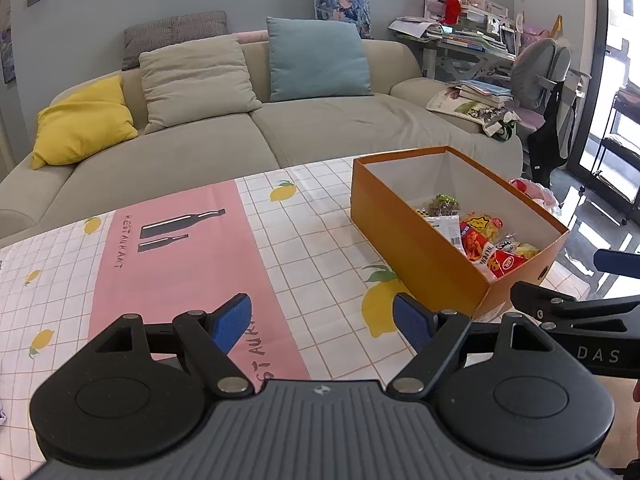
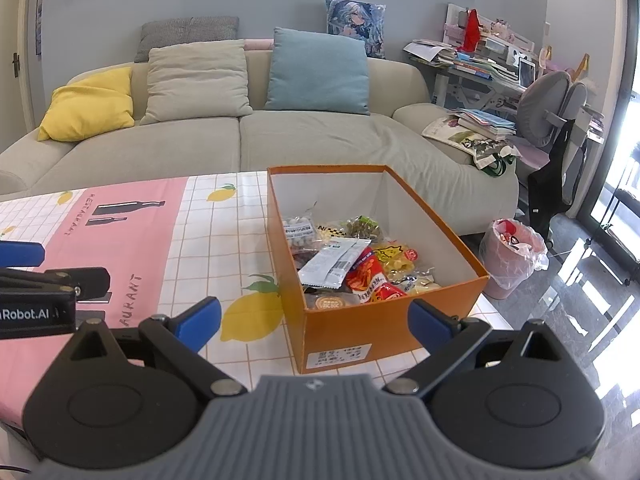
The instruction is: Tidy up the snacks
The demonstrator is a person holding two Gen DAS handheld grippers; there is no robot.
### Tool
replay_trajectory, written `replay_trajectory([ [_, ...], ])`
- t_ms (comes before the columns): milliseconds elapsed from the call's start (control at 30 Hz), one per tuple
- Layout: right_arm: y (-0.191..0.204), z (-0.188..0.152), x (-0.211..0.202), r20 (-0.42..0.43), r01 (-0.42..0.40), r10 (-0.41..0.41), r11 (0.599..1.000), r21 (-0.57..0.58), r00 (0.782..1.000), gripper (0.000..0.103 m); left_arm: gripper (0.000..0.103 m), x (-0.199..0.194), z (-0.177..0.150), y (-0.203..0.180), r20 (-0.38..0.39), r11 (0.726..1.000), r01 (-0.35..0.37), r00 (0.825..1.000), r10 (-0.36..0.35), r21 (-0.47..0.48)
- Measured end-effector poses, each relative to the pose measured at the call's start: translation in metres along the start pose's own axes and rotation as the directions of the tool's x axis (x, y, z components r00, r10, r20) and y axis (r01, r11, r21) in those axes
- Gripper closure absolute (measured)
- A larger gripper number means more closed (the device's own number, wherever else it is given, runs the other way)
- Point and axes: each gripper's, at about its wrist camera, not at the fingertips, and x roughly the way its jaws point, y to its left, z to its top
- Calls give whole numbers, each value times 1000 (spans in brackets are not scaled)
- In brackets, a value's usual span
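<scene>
We hold the left tongs [image 1: 322, 322] and right tongs [image 2: 314, 320] wide open and empty, near the orange box [image 2: 340, 332] where the snacks [image 2: 352, 258] lie heaped. The box sits at the table's right edge; a careless nudge could tip it off. The tablecloth [image 1: 172, 264] reads "RESTAURANT".
</scene>
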Motion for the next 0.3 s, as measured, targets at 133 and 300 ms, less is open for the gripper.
replay_trajectory([
  [133, 1, 0, 1, -3, -1, 1, 1000, -7, 1000, 6, 9, -1, -1, 2, 5, 1000, 0, 1000, 0, -6],
  [300, 4, 1, 5, -14, -6, 6, 1000, -16, 1000, 6, 8, 1, -1, 9, 3, 1000, 0, 1000, 0, -27],
])
